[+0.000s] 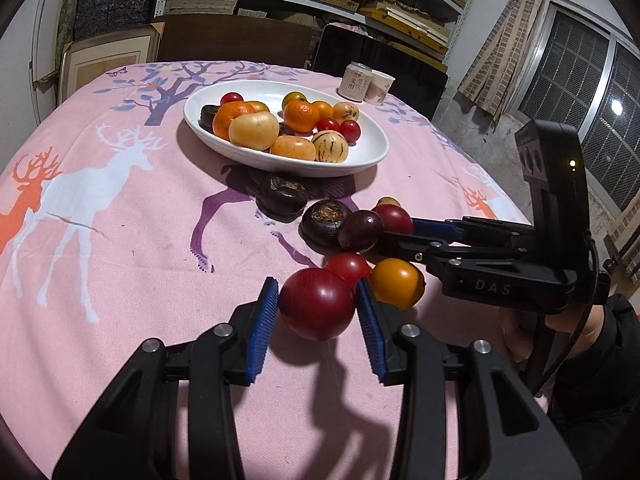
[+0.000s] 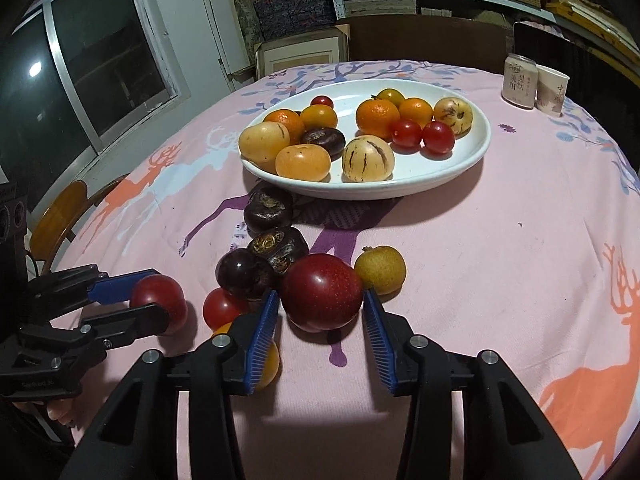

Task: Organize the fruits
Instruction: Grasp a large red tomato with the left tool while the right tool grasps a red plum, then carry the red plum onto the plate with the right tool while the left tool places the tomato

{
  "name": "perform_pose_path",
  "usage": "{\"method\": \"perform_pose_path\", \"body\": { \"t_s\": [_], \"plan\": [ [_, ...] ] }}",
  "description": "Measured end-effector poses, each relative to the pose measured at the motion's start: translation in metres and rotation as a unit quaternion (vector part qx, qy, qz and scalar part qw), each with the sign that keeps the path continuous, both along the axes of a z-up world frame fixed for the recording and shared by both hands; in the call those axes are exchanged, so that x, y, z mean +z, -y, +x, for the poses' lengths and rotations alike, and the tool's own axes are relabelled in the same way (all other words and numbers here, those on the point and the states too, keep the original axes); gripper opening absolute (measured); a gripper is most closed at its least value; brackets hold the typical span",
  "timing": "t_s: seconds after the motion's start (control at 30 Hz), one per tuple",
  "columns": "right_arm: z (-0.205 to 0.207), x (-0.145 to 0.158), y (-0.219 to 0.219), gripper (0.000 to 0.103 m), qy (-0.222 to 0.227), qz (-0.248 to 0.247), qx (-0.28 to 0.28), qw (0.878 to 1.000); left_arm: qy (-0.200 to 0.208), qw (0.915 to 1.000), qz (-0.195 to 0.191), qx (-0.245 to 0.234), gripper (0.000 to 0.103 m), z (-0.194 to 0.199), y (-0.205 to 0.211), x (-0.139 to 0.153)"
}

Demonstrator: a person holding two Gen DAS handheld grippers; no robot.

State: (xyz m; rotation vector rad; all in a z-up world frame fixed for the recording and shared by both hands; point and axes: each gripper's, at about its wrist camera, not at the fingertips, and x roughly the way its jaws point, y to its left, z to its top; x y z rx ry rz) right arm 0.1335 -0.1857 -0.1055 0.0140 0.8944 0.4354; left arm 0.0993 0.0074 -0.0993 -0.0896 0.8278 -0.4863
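Observation:
A white oval bowl [image 1: 362,160] [image 2: 464,166] holds oranges, pale striped melons, cherry tomatoes and a dark chestnut. Loose fruit lies on the pink cloth in front of it. My left gripper [image 1: 317,284] [image 2: 154,306] is shut on a red plum [image 1: 316,314] [image 2: 160,294], both blue pads against its sides. Just right of it, my right gripper [image 2: 321,295] [image 1: 400,230] is shut on a second, larger red plum [image 2: 322,288] [image 1: 396,216]. Between the two plums lie a dark purple plum [image 1: 360,230] [image 2: 242,272], a red cherry tomato [image 1: 347,267] [image 2: 220,308] and an orange tomato [image 1: 396,282].
Two dark water chestnuts [image 1: 282,194] [image 2: 268,208] lie between the bowl and the grippers. A small yellow-brown fruit [image 2: 380,268] sits right of my right gripper. A can [image 2: 518,78] and a paper cup [image 2: 552,90] stand at the far right edge. Chairs ring the round table.

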Motion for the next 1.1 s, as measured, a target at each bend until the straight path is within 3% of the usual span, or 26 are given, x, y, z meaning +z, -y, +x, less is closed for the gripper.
{"method": "perform_pose_path", "body": {
  "t_s": [0.1,0.3,0.43,0.53,0.63,0.87,0.97,1.07,1.1],
  "plan": [
    [-0.005,0.002,-0.003,0.041,0.016,-0.013,-0.003,1.0,0.004,1.0,0.0,0.001,0.038,-0.001,0.0,0.001],
    [-0.01,0.007,0.008,0.041,0.024,0.014,-0.018,0.999,-0.004,1.0,0.005,-0.002,0.038,-0.002,0.001,0.0],
    [-0.02,0.013,0.023,0.041,0.024,0.031,-0.034,0.999,0.006,0.9979,0.053,-0.038,0.04,-0.016,0.014,0.001],
    [-0.032,0.017,0.033,0.041,0.03,0.041,-0.04,0.998,0.019,0.9935,0.094,-0.06,0.049,-0.03,0.023,-0.002],
    [-0.044,0.018,0.043,0.041,0.031,0.055,-0.047,0.997,0.002,0.991,0.118,-0.062,0.049,-0.029,0.028,-0.013],
    [-0.062,0.014,0.046,0.041,0.028,0.054,-0.043,0.997,-0.01,0.9938,0.105,-0.037,0.048,-0.011,0.027,-0.01],
    [-0.067,0.012,0.045,0.041,0.027,0.052,-0.04,0.997,0.006,0.9919,0.12,-0.041,0.049,-0.006,0.036,-0.007],
    [-0.068,0.011,0.049,0.041,0.028,0.054,-0.044,0.997,-0.007,0.9906,0.129,-0.043,0.048,-0.001,0.041,-0.012],
    [-0.068,0.01,0.051,0.041,0.026,0.055,-0.047,0.997,-0.008,0.9911,0.126,-0.043,0.04,-0.001,0.04,-0.012]
  ]
}}
